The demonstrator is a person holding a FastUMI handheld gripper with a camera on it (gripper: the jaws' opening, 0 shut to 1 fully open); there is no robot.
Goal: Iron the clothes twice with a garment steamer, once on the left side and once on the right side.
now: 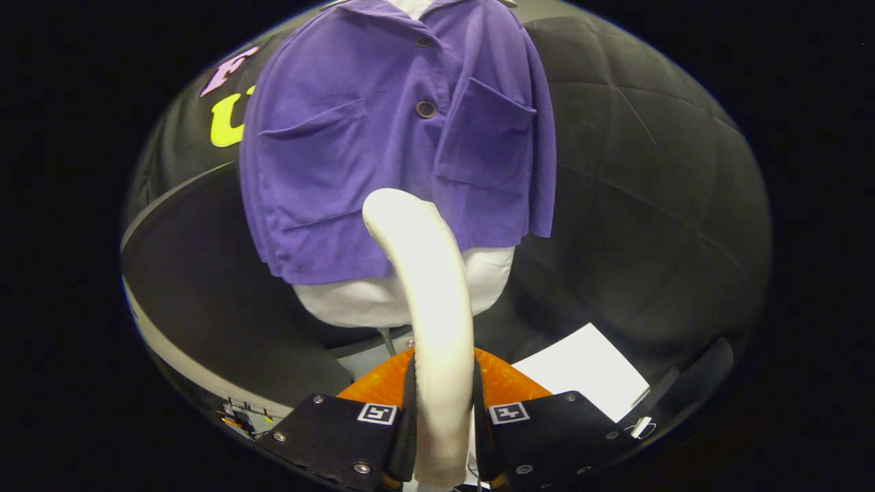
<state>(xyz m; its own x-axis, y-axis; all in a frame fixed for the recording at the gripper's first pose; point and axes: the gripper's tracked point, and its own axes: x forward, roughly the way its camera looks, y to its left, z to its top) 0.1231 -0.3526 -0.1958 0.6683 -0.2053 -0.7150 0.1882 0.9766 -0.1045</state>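
A purple button-up shirt (383, 130) with two chest pockets hangs on a white mannequin torso (369, 301) straight ahead. My gripper (443, 410) is shut on the cream handle of the garment steamer (431, 294), which rises between the fingers and curves forward. The steamer's head reaches the shirt's lower hem, near the middle, just right of the left pocket area. Whether the head touches the cloth cannot be told. The steamer's front face is hidden from me.
An orange round base (506, 383) sits just beyond the fingers. A white sheet (588, 379) lies to the right on the dark surface. A dark round table edge (171, 362) curves at the left. Black quilted wall (649, 171) stands behind the mannequin.
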